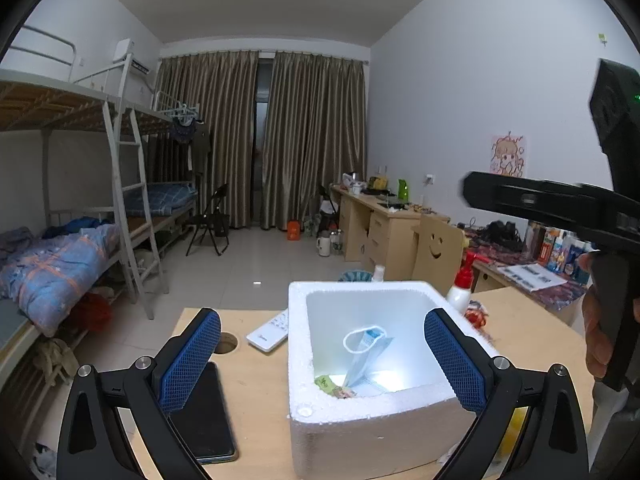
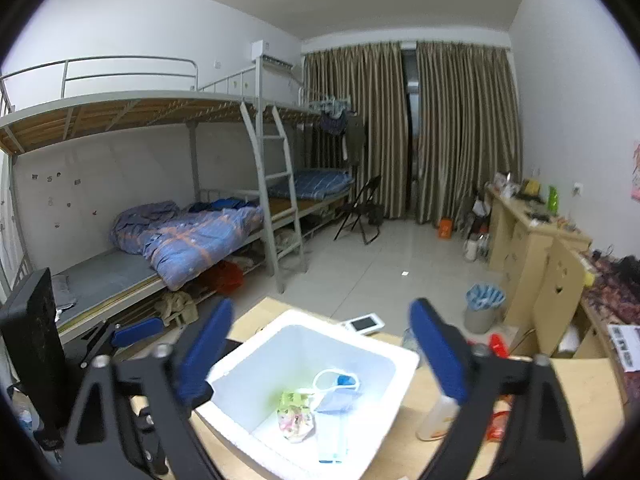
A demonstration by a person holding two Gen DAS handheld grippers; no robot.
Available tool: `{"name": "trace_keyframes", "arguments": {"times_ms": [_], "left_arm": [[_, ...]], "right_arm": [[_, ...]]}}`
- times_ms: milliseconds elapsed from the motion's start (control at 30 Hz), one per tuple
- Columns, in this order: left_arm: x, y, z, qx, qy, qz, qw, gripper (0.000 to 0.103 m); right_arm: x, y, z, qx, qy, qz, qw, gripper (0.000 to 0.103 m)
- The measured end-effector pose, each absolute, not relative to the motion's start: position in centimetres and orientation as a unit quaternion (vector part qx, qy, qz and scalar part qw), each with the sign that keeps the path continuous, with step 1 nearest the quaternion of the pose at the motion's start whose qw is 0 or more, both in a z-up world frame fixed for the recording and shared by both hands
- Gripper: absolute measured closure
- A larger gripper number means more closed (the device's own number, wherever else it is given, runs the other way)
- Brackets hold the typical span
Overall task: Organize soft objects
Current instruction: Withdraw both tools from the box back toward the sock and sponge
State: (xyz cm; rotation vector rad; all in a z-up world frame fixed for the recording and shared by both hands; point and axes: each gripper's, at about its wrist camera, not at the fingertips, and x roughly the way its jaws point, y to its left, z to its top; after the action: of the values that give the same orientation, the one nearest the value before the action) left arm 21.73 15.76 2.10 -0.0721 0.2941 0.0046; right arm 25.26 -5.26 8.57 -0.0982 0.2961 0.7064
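A white foam box [image 1: 372, 420] stands on the wooden table; it also shows in the right wrist view [image 2: 404, 360]. Inside lie a blue face mask [image 1: 368, 356] [image 2: 334, 398] and a small green-and-pink soft packet [image 1: 334, 388] [image 2: 296, 416]. My left gripper [image 1: 320, 360] is open and empty, its blue pads either side of the box's near left wall. My right gripper [image 2: 320, 356] is open and empty above the box; its body shows at the right in the left wrist view [image 1: 560, 204].
A black phone [image 1: 204, 420] and a white remote [image 1: 270, 330] lie left of the box. A white bottle with a red pump [image 1: 462, 286] and a red packet [image 1: 476, 314] stand right of it. Bunk beds left, desks right.
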Motion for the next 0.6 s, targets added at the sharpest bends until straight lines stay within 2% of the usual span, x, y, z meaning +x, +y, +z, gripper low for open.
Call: {"name": "trace_keyframes", "arguments": {"times_ms": [33, 600], "left_arm": [[21.5, 15.8, 2.3, -0.037, 0.145, 0.001, 0.989, 0.001], [13.6, 11.3, 7.0, -0.018, 0.105, -0.018, 0.994, 0.001]], "right_arm": [[24.8, -5.5, 8.8, -0.049, 0.139, 0.343, 0.928, 0.0], [17.9, -10.5, 11.6, -0.044, 0.078, 0.326, 0.941, 0.0]]}}
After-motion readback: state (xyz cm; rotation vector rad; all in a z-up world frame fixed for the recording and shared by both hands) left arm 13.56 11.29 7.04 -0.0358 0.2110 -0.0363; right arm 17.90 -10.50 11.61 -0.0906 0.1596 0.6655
